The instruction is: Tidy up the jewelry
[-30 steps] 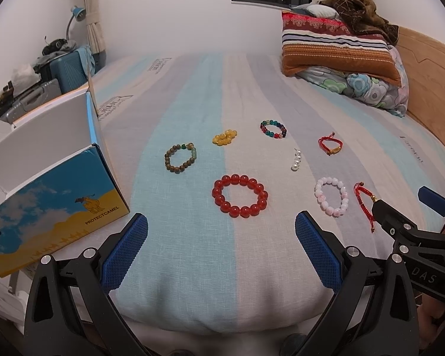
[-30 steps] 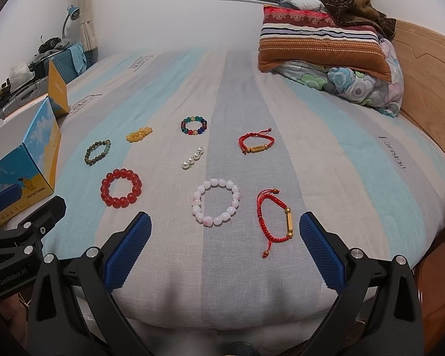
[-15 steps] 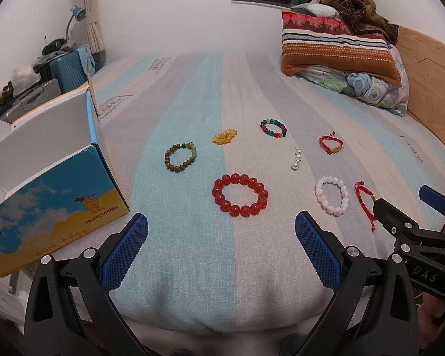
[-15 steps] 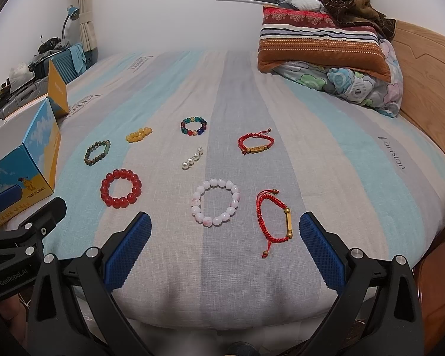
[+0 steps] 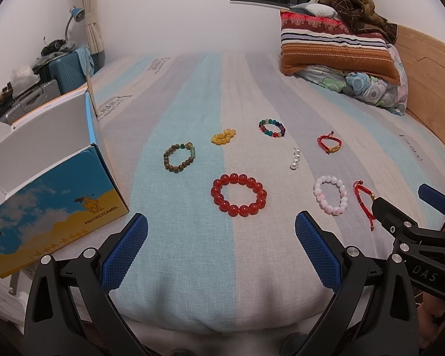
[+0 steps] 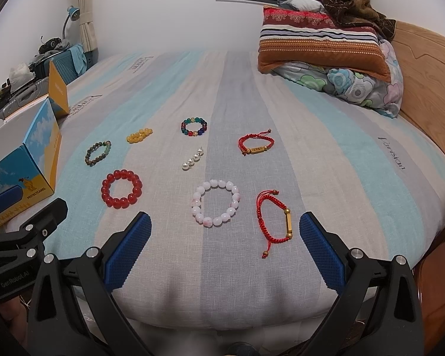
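Jewelry lies scattered on the striped bed [image 6: 326, 154], eight pieces, none touching another: a red bead bracelet [image 5: 239, 195], a pink-white bead bracelet [image 6: 216, 202], a red cord bracelet with a gold tube [image 6: 274, 219], a second red cord bracelet [image 6: 255, 144] farther back, a short pearl strand [image 6: 192, 159], a multicolour bead bracelet [image 6: 194, 127], a yellow bead cluster [image 5: 223, 136] and a brown-green bead bracelet [image 5: 179, 158]. Nothing is gathered, so I judge the task is at its very start, with no piece picked up.

The left claw [image 5: 221, 250] stands wide open and empty, near the foot of the bed with the red bead bracelet straight ahead. The right claw [image 6: 225, 247] is likewise spread wide and holds nothing; the pink-white bracelet and the gold-tube cord lie just beyond its tips. The open box [image 5: 49, 198] on the left edge is the likely destination (a guess, since nothing is in it that I can see). The next move calls for lowering one claw over a nearby bracelet and pinching a bead or the cord against soft bedding, which may dimple underneath.

The left wrist view shows the box's white interior wall and the right claw partly covering the gold-tube cord. The right wrist view shows that cord whole, and the box only from outside.
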Demonstrator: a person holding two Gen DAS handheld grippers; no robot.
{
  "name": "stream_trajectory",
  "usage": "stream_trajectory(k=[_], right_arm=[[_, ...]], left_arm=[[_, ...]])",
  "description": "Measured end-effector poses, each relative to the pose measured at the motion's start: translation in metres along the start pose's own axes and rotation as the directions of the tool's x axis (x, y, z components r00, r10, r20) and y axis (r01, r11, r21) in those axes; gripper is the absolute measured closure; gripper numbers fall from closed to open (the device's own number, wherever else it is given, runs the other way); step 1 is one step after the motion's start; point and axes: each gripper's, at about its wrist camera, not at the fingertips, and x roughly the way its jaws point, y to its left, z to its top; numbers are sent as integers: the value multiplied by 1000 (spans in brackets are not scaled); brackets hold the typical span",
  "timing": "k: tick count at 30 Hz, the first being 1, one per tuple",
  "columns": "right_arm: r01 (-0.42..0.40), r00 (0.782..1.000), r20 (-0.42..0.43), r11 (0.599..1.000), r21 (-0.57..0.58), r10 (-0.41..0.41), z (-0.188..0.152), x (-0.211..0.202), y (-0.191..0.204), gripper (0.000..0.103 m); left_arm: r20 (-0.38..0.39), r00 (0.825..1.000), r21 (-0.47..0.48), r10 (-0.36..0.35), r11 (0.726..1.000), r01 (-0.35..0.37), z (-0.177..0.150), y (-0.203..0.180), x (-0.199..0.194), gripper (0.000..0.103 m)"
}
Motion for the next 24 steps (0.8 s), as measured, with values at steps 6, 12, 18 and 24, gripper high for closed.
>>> stream_trajectory(k=[6, 12, 18, 24], right_arm=[[3, 1000, 2, 1000, -1, -3, -1, 0, 1, 7], [3, 1000, 2, 1000, -1, -3, 0, 0, 0, 7], [5, 1000, 1, 1000, -2, -5, 0, 1, 0, 7], [18, 1000, -23, 1000, 11, -18, 5, 13, -12, 7]], left_arm=[[0, 1000, 3, -1, 1000, 1, 0, -2, -1, 5], [1, 1000, 4, -2, 1000, 1, 0, -2, -1, 6], [1, 1000, 4, -1, 1000, 1, 0, -2, 0, 6], [-26, 1000, 6, -17, 1000, 17, 4, -6, 14, 6]])
